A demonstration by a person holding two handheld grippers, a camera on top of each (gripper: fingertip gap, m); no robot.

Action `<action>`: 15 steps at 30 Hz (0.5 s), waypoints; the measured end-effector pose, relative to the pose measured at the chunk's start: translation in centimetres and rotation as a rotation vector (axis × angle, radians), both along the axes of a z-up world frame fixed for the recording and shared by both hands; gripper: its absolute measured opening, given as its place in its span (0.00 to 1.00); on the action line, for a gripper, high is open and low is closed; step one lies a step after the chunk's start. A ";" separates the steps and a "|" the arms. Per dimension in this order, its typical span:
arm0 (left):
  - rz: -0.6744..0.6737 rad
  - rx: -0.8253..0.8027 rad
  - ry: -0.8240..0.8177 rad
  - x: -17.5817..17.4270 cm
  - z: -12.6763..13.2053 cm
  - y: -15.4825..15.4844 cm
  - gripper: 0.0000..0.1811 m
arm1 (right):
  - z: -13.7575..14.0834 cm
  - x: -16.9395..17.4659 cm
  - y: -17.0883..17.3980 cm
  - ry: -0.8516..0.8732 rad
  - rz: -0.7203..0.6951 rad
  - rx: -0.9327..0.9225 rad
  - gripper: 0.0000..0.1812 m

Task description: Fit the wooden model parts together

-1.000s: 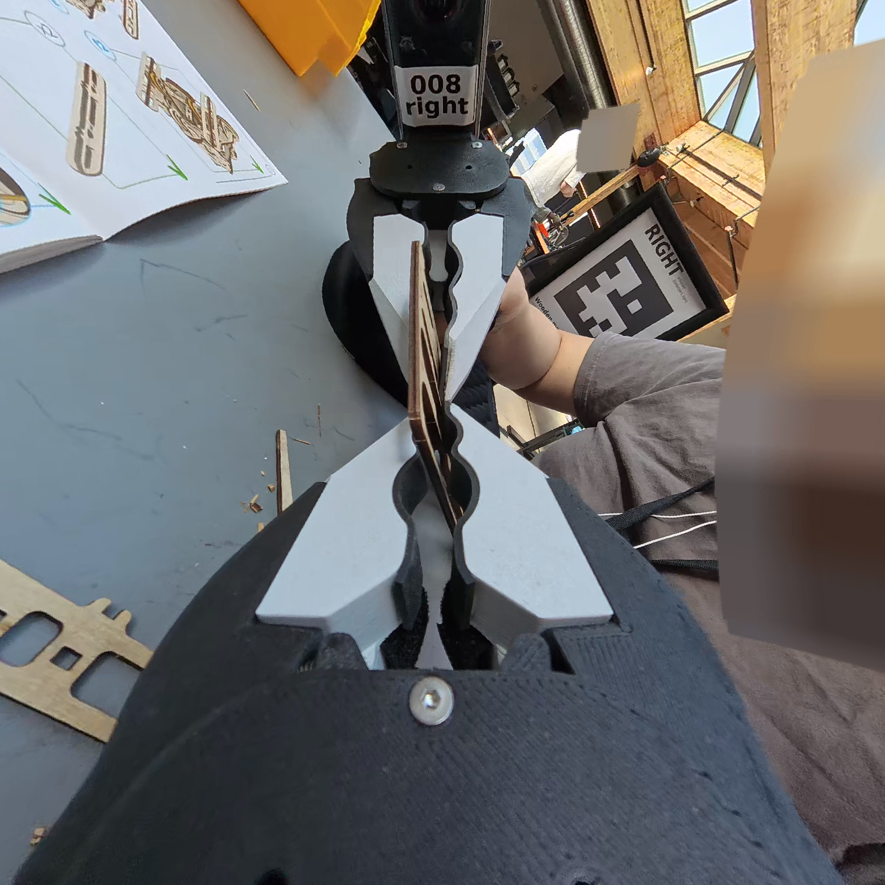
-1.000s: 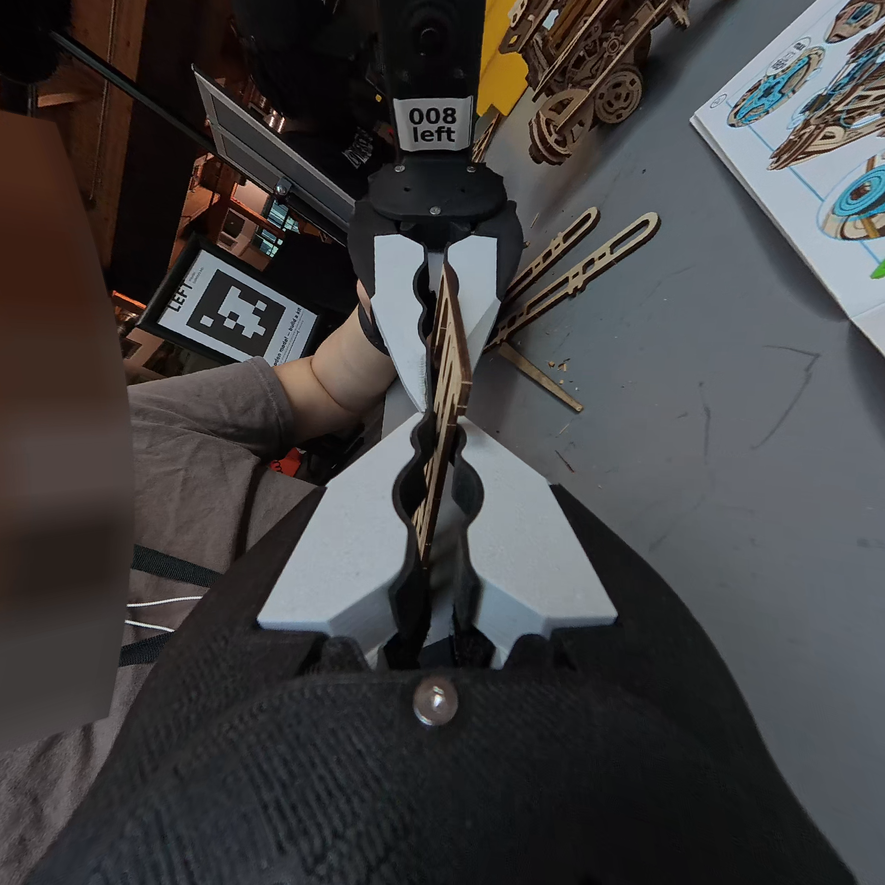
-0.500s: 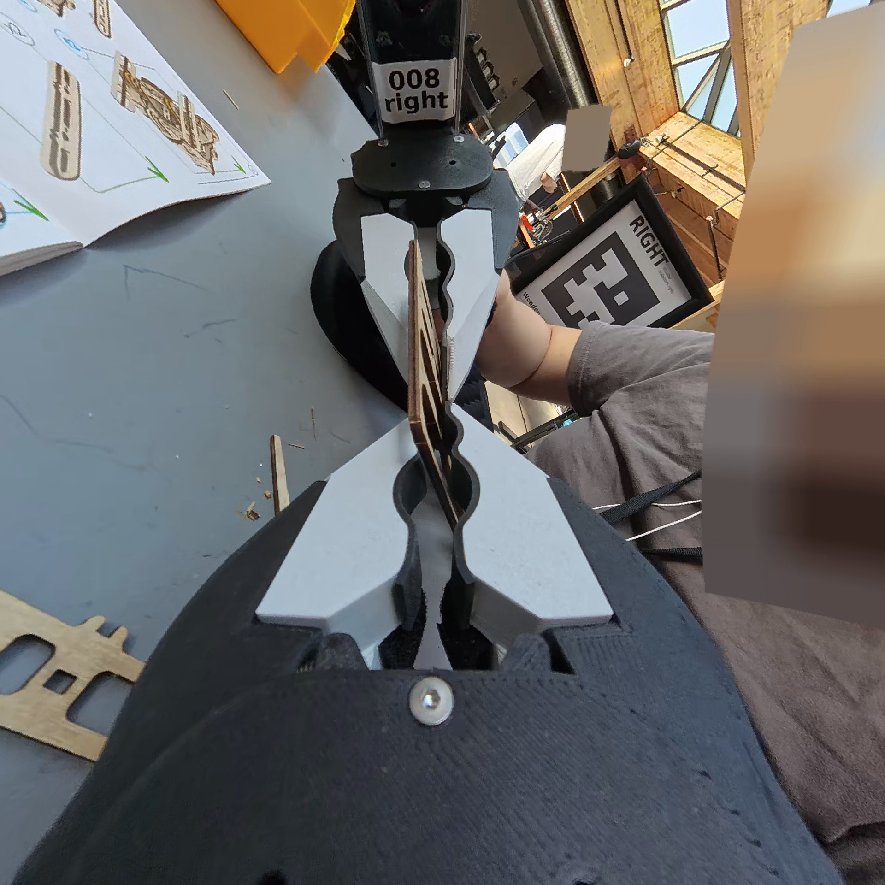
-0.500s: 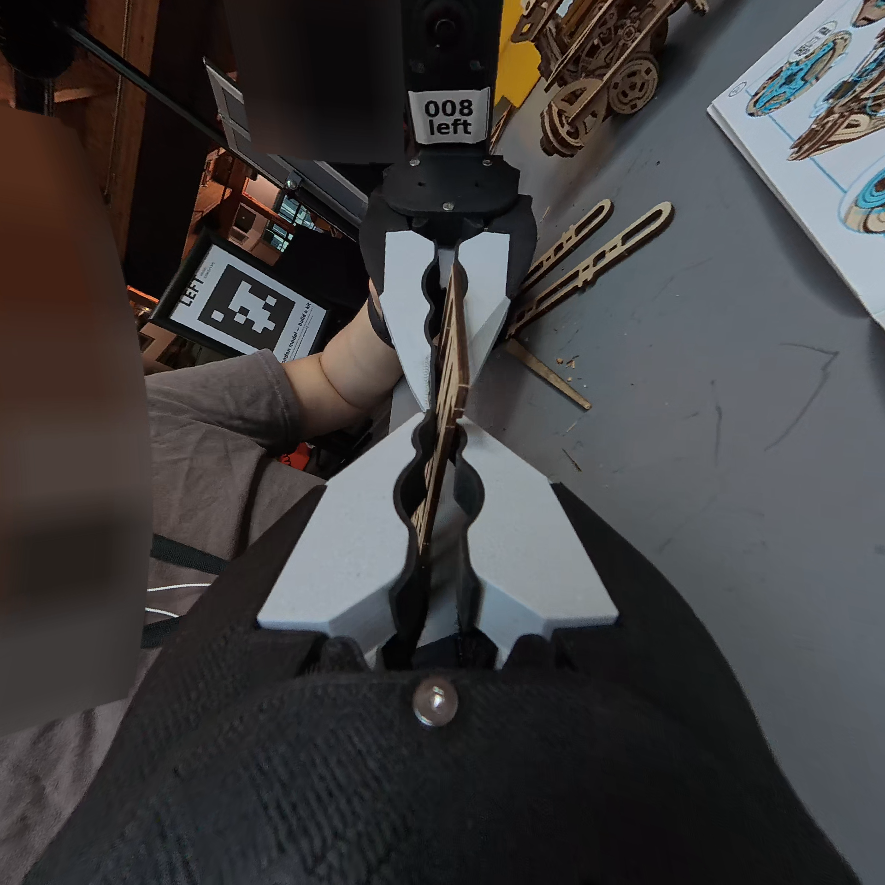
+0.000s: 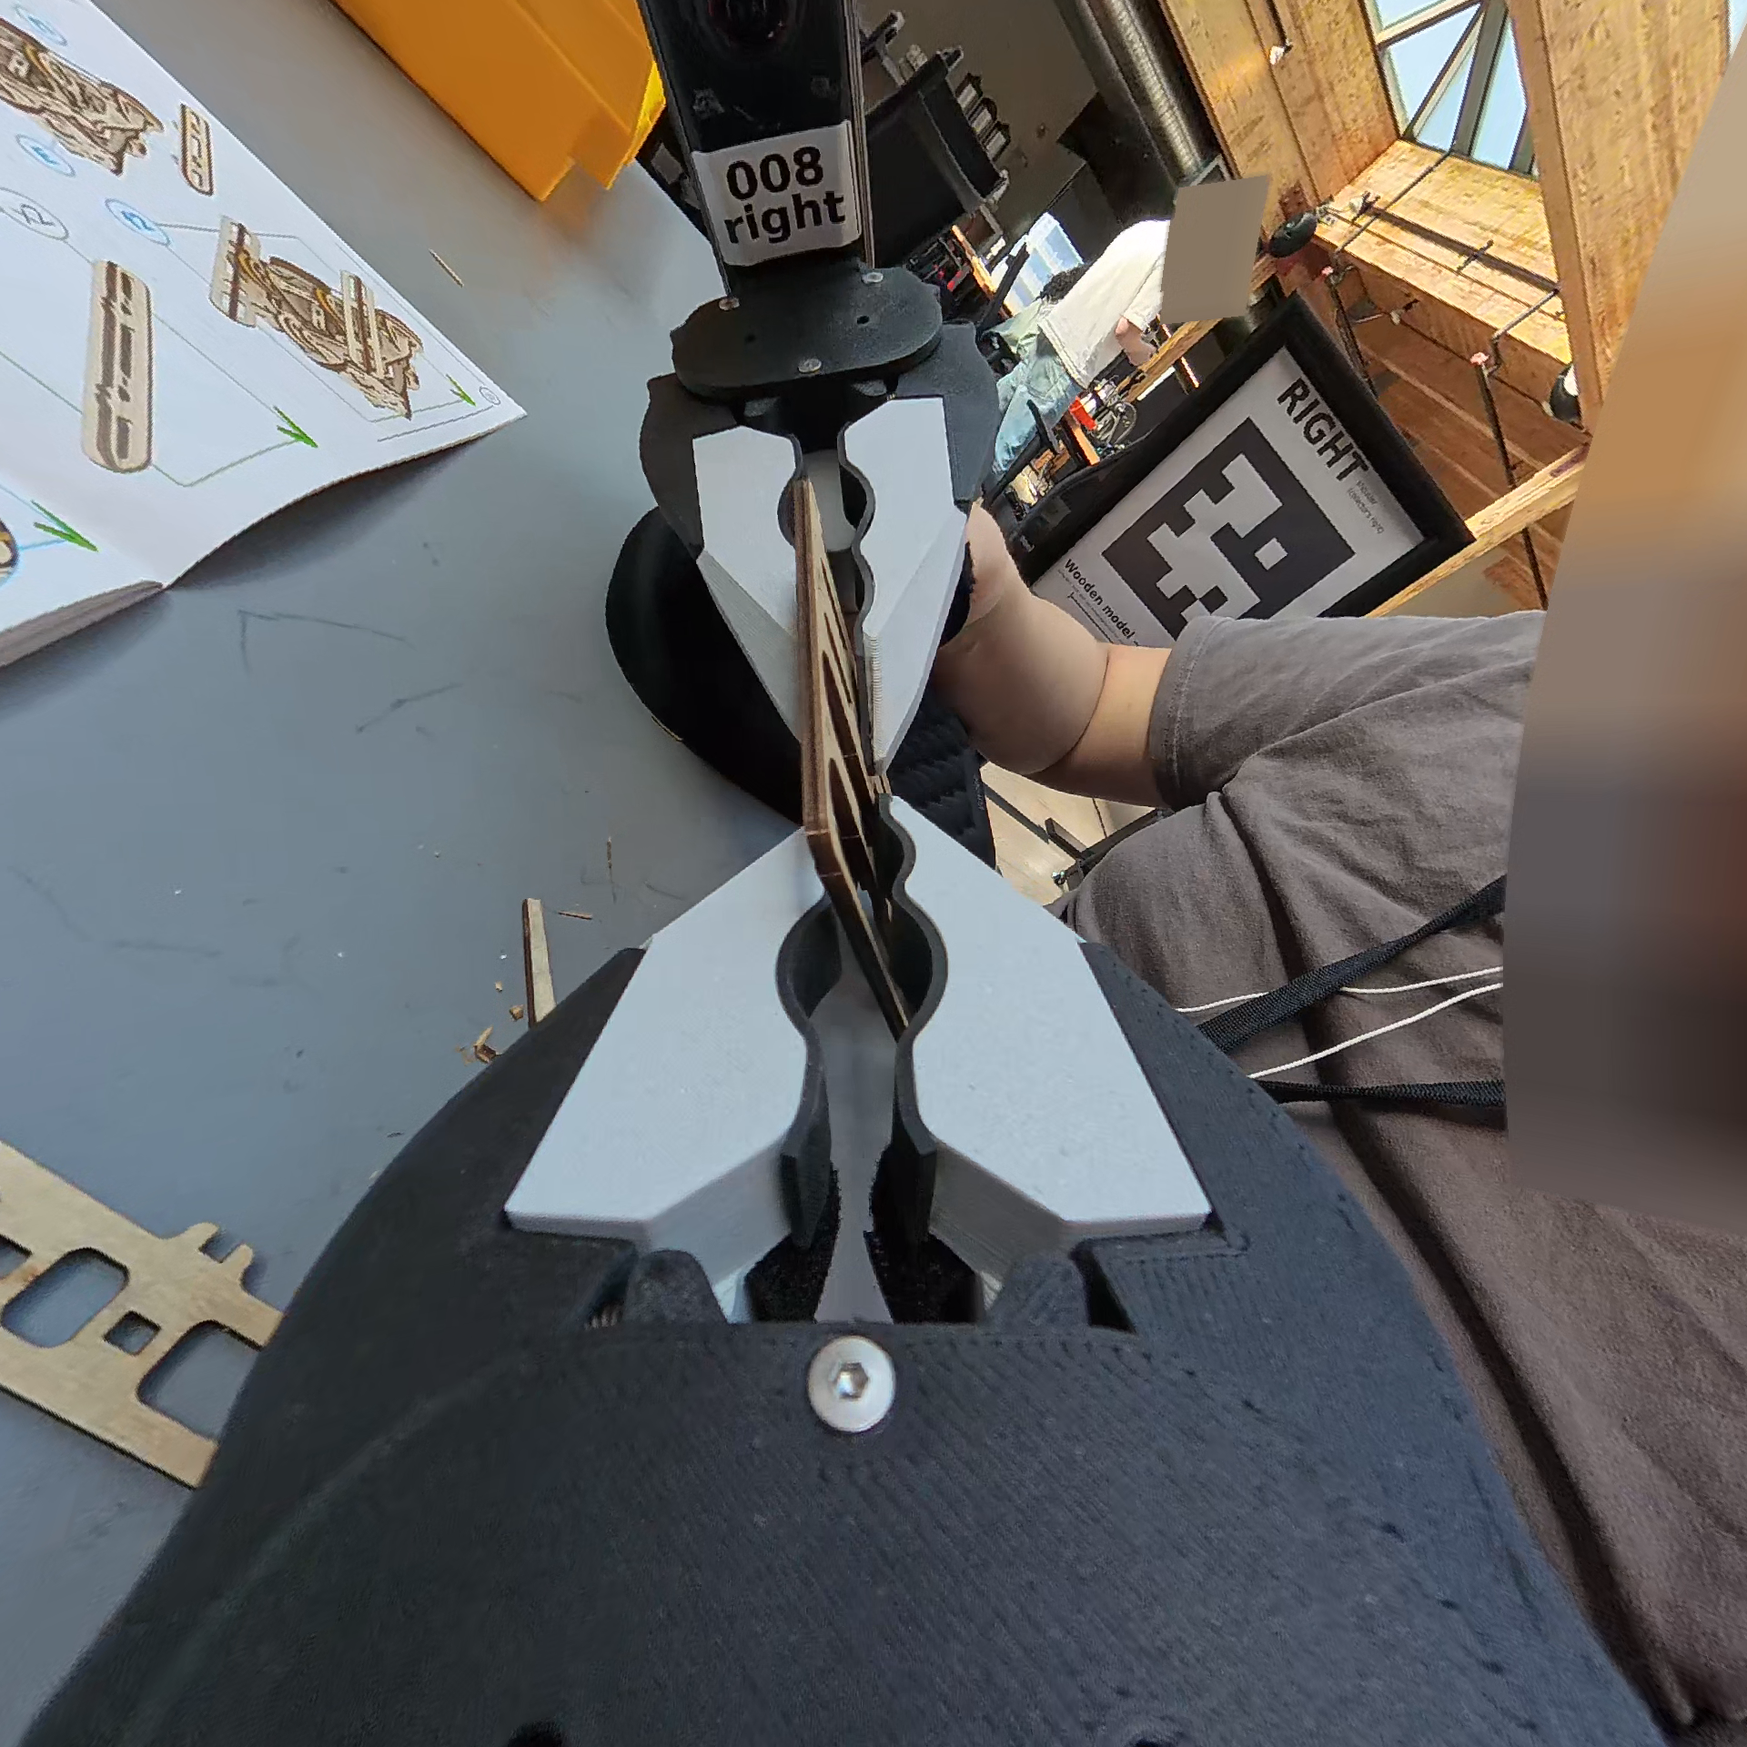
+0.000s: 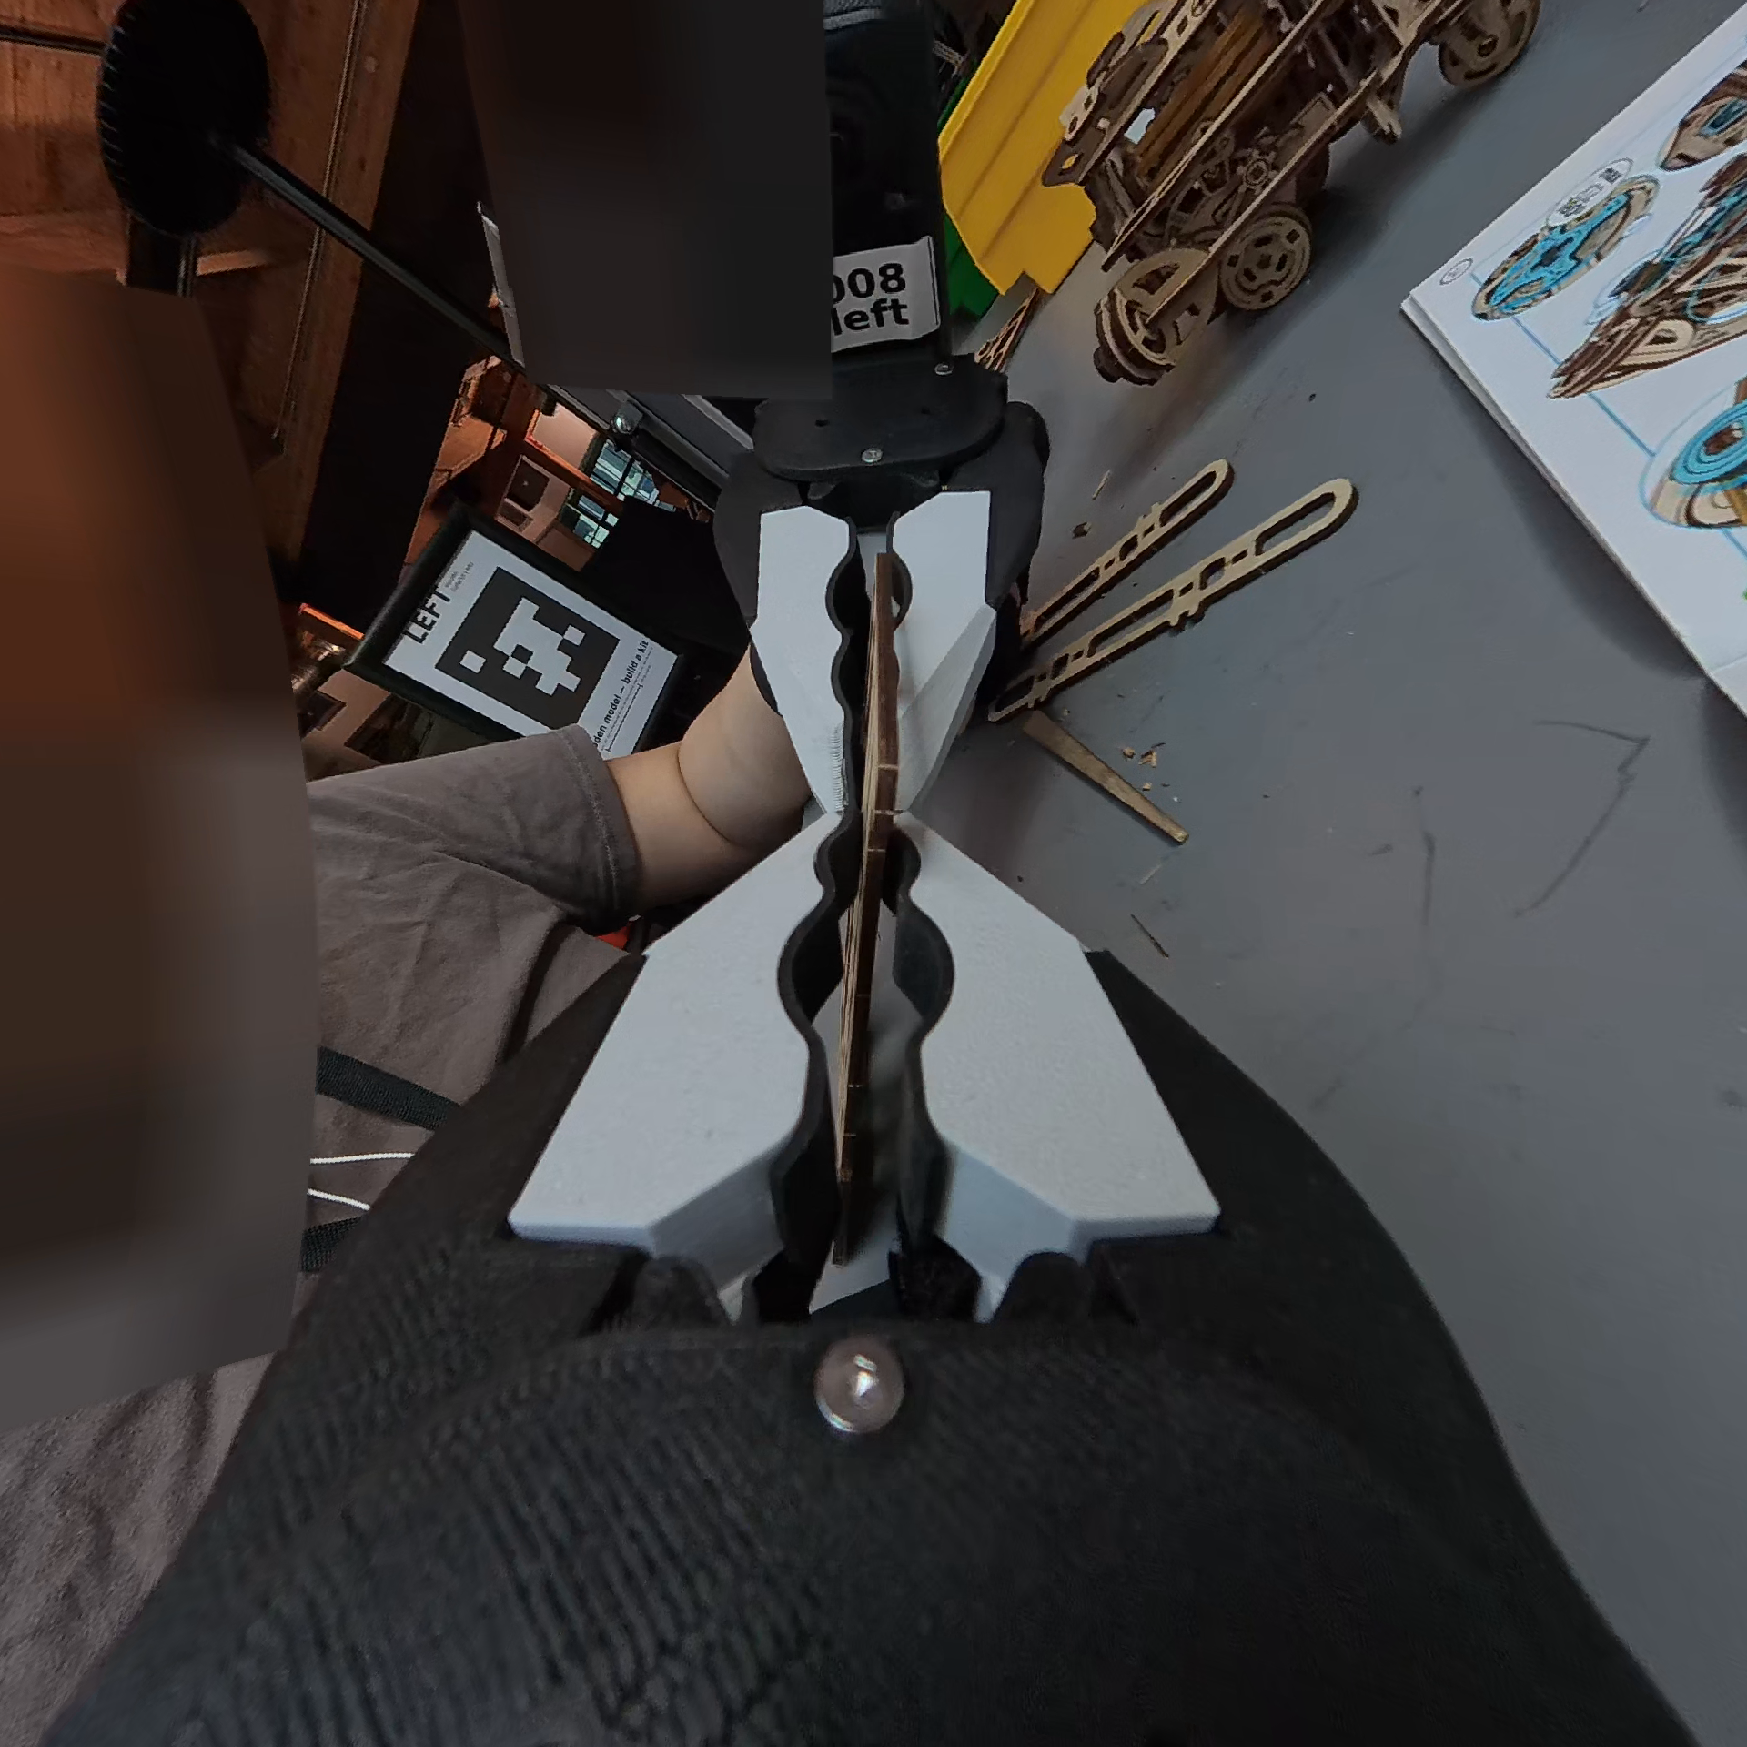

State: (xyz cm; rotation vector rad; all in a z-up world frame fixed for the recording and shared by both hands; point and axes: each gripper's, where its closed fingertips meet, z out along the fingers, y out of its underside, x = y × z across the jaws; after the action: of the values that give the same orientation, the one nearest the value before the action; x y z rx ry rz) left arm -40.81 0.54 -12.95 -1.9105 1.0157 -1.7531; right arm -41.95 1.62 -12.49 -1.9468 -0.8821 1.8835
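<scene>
A thin slotted wooden part (image 5: 832, 681) is held edge-on in the air between my two grippers, which face each other tip to tip. My left gripper (image 5: 856, 832) is shut on its near end. My right gripper (image 5: 851, 752) is shut on its far end. In the right wrist view the part (image 6: 884, 681) runs from deep between my right gripper's (image 6: 870, 841) fingers into the left gripper (image 6: 874, 799). I cannot tell whether it is one piece or two pressed together.
On the grey table lie an open instruction booklet (image 5: 189, 331), a yellow bin (image 5: 529, 85), a cut-out wooden sheet (image 5: 95, 1323), two slotted wooden strips (image 6: 1182, 586), a wooden sliver (image 6: 1097, 775) and a built wooden model vehicle (image 6: 1229, 161). The person's forearm (image 5: 1040, 690) is close behind. My two grippers' fingertips are within a few centimetres of each other. The built wooden model vehicle (image 6: 1229, 161) is about equally far from each gripper, around 25 centimetres.
Both grippers stay shut on the part and have shifted slightly together. In the right wrist view the part now stands straighter and reaches deeper between my right fingers.
</scene>
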 end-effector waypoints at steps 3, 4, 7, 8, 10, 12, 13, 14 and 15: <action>-0.001 -0.003 -0.006 0.1 0.1 0.0 0.00 | 0.2 0.1 0.0 0.015 0.010 -0.020 0.00; 0.001 -0.005 -0.007 0.1 0.2 0.0 0.00 | 0.2 0.1 0.0 0.019 0.011 -0.028 0.00; 0.000 -0.006 -0.009 0.1 0.2 -0.1 0.00 | 0.3 0.1 -0.1 0.022 0.011 -0.018 0.00; -0.001 -0.005 -0.011 0.1 0.3 -0.1 0.00 | 0.3 0.1 -0.1 0.020 0.010 -0.010 0.00; -0.004 -0.009 -0.016 0.2 0.3 -0.2 0.00 | 0.4 0.1 -0.2 0.019 0.012 0.012 0.00; -0.002 -0.007 -0.013 0.2 0.3 -0.2 0.00 | 0.4 0.2 -0.2 0.014 0.015 0.013 0.00; -0.004 -0.003 -0.010 0.2 0.3 -0.2 0.00 | 0.4 0.2 -0.2 0.017 0.018 0.009 0.00; -0.004 0.002 -0.006 0.2 0.3 -0.3 0.00 | 0.3 0.2 -0.3 0.016 0.022 0.008 0.00; -0.002 0.006 -0.004 0.2 0.3 -0.2 0.00 | 0.3 0.2 -0.3 0.015 0.020 0.010 0.00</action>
State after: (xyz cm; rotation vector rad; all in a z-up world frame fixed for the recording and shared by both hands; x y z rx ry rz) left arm -40.62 0.30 -12.62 -1.9021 1.0201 -1.7528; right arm -41.78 1.37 -12.14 -1.9220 -0.9084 1.8984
